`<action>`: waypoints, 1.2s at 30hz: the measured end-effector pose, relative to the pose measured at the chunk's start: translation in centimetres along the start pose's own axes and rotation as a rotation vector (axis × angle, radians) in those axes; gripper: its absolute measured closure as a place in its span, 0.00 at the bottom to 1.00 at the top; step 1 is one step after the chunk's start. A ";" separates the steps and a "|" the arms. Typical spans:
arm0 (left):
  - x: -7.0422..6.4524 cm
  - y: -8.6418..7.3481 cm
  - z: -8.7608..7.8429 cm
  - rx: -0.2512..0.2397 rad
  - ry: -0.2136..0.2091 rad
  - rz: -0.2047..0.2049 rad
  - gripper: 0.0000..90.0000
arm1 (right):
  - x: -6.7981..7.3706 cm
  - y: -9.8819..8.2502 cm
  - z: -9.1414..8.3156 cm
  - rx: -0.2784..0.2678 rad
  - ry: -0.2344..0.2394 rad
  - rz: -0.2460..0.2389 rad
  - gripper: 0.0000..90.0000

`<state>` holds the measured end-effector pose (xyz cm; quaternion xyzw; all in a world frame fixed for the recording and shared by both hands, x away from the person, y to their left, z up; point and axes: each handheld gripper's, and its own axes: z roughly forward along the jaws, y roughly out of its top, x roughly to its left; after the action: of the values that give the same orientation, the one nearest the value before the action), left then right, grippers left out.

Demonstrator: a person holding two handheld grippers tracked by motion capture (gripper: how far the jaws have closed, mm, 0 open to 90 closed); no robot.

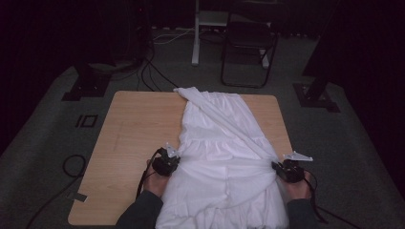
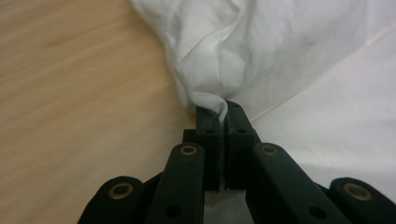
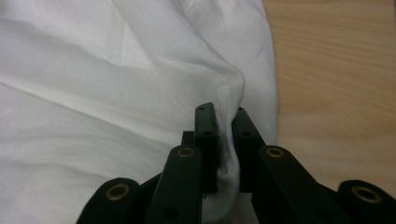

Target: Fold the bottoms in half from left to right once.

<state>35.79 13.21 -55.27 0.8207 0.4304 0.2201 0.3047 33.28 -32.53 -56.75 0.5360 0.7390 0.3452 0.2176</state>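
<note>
A white tiered dress (image 1: 219, 143) lies lengthwise on the wooden table (image 1: 133, 129), its hem hanging over the near edge. At the garment's left edge my left gripper (image 1: 168, 161) is shut on a pinch of the dress (image 2: 219, 70); in the left gripper view the cloth sticks up between the closed jaws at the left gripper (image 2: 223, 112). On the opposite side my right gripper (image 1: 285, 169) is shut on the dress (image 3: 140, 93) too, a fold of cloth pressed between the jaws of the right gripper (image 3: 223, 114). A strip of cloth stretches between the two grips.
Bare wood lies left of the dress. A narrow strip of table (image 3: 336, 84) shows beyond its right edge. Behind the table stand a dark folding chair (image 1: 248, 45) and a white stand leg (image 1: 196, 33). Cables (image 1: 71, 167) run over the grey carpet.
</note>
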 end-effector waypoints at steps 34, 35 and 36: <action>7.6 0.7 -2.7 -0.088 0.054 -0.154 0.61 | 8.5 11.8 5.9 -0.056 0.119 -0.153 0.48; 7.4 0.5 -3.0 -0.091 0.050 -0.149 0.61 | 9.3 12.0 6.2 -0.049 0.139 -0.162 0.48; 7.4 0.5 -3.0 -0.091 0.050 -0.149 0.60 | 9.3 12.0 6.2 -0.049 0.139 -0.162 0.48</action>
<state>38.18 20.15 -52.05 0.7661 0.4873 0.2365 0.3462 42.20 -19.81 -51.55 0.4440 0.7845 0.3807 0.2062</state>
